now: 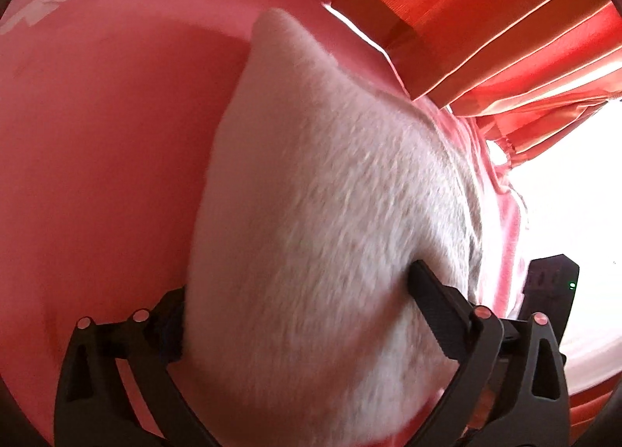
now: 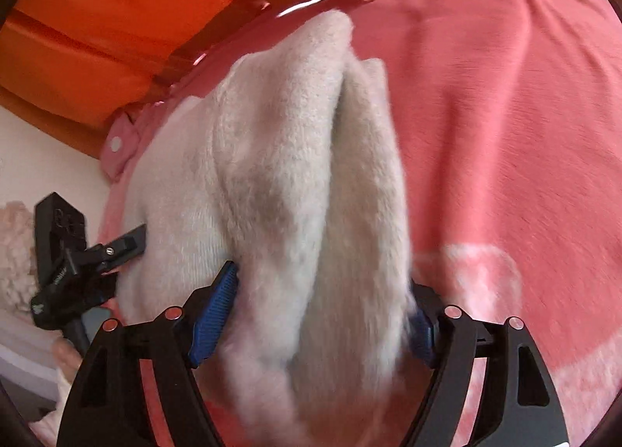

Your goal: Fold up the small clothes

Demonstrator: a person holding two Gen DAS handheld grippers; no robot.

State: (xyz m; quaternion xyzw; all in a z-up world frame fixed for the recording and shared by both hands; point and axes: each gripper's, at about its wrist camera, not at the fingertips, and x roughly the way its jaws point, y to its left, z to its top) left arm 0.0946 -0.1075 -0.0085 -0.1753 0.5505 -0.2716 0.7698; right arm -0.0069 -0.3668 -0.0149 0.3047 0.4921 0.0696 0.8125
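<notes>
Cream fleece garment [image 1: 330,190] lies between the spread left gripper [image 1: 299,291] jaws.

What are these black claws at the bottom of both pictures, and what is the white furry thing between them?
There is no robot here. A person holds a two-finger gripper in each hand, and each gripper carries a wide-angle camera looking along its fingers. One picture comes from the left gripper, the other from the right gripper.

The white furry thing is a small fleece garment lying on a pink blanket, with orange curtains behind. The job is to fold it.

In both pictures the jaws stand wide apart with the garment between them, so neither gripper looks clamped on it. In the right camera's view, the left gripper also shows at the left edge.
</notes>
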